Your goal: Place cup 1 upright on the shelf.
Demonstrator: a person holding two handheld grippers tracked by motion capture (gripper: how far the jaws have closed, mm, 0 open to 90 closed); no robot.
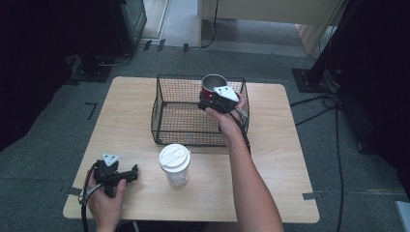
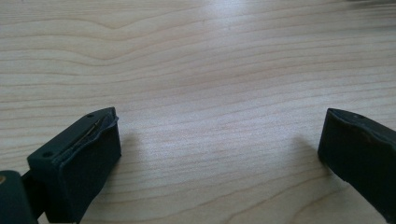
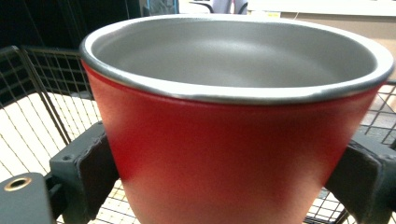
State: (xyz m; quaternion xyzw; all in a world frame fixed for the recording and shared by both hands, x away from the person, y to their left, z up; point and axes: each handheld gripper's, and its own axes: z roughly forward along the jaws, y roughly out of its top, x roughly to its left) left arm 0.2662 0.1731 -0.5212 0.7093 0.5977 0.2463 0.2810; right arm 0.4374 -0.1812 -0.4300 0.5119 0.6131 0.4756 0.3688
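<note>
Red cup clamped by right gripper over wire basket.

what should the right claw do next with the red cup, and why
Probably lower it a little further, then let go. The right claw grips the red cup upright by its sides, above the wire basket near its far right corner, and the basket floor below looks bare. The left claw rests open on the table.

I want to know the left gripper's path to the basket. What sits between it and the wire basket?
In the high view, bare wooden table lies between the left gripper and the wire basket. The white-lidded cup stands off to the side.
</note>
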